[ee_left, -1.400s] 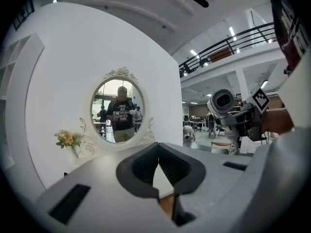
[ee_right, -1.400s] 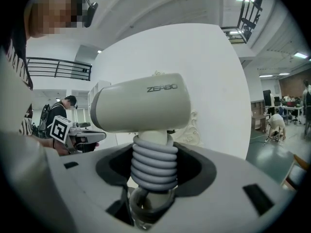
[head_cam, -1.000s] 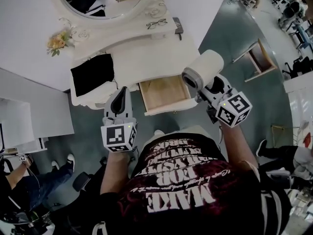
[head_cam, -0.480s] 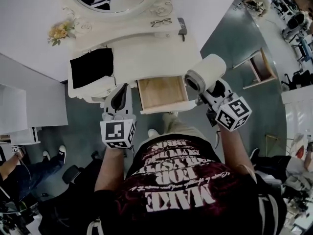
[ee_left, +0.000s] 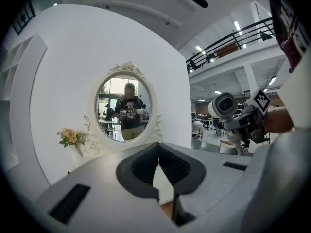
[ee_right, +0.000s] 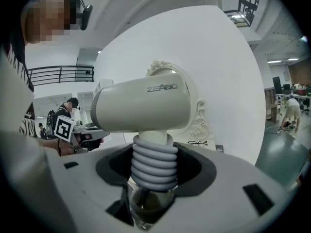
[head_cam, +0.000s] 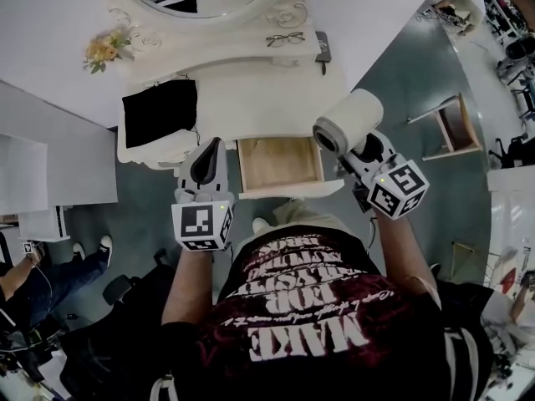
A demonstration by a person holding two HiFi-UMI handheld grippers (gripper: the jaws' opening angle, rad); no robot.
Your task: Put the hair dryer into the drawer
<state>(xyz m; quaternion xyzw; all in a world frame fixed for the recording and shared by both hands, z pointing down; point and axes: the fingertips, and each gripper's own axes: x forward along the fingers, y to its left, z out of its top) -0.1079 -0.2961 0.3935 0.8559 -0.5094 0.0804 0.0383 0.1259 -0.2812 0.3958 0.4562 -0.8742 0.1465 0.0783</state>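
The white hair dryer point(head_cam: 347, 122) is held in the air just right of the open wooden drawer point(head_cam: 280, 164), with its barrel pointing left. My right gripper point(head_cam: 361, 150) is shut on its handle; in the right gripper view the grey ribbed handle point(ee_right: 154, 165) stands clamped between the jaws of that gripper point(ee_right: 154, 181), under the barrel point(ee_right: 141, 106). My left gripper point(head_cam: 206, 167) hovers left of the drawer with nothing in it. Its jaws meet at the tips in the left gripper view point(ee_left: 159, 160), where the dryer point(ee_left: 223, 106) shows at the right.
The white dressing table point(head_cam: 251, 90) carries a black cloth point(head_cam: 159, 111), glasses point(head_cam: 284, 38), a dark phone point(head_cam: 323, 47) and a flower posy point(head_cam: 104, 50) below an oval mirror point(ee_left: 125, 111). A wooden stool point(head_cam: 456, 128) stands on the floor to the right.
The dressing table has shifted slightly in the head view as the head moved. Both grippers keep about the same places, and the dryer is still held beside the open drawer.
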